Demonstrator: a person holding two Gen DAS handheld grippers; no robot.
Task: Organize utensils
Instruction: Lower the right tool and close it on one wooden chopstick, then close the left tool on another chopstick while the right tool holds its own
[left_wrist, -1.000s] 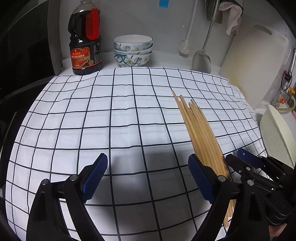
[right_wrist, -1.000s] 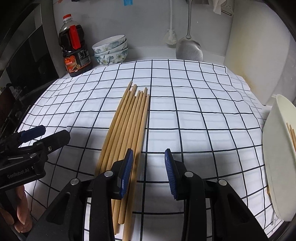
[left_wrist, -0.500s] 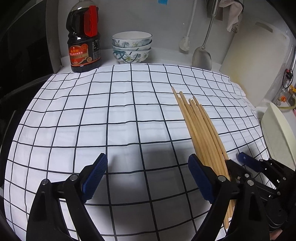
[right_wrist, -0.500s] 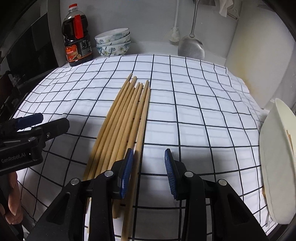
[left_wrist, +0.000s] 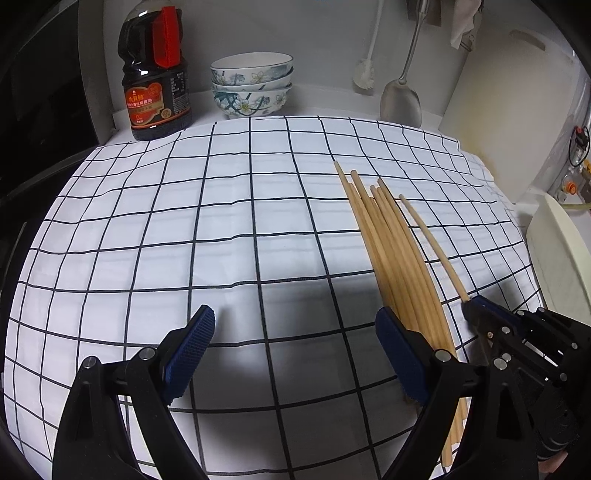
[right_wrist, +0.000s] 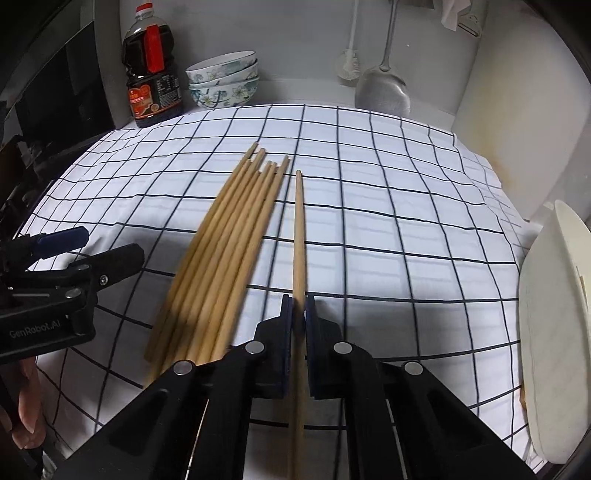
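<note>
At the far left, a dark soy sauce bottle (left_wrist: 157, 70) with a red handle is standing on the surface, just beside three stacked floral bowls (left_wrist: 252, 85). A white cloth (left_wrist: 221, 229) with a thin black grid is covering the surface, lying slightly rippled. The left claw (left_wrist: 295, 350) is hovering low over bare cloth, its two blue ribbed pads spread wide and gripping nothing. Just right of it, a bundle of slim, round wooden chopsticks (right_wrist: 229, 251) is lying on the cloth, fanned slightly at the far ends; about seven are showing, though the overlap is making the count uncertain. The right claw (right_wrist: 299, 314) is clenching one single chopstick (right_wrist: 298, 236), which is sitting apart from the bundle and pointing toward the back wall. Further right, a white brush (right_wrist: 349, 70) and a metal spatula (right_wrist: 384, 92) are hanging against the wall, a pale cutting board (left_wrist: 498, 96) is leaning upright, and a cream container (right_wrist: 554, 332) is sitting at the right edge.
</note>
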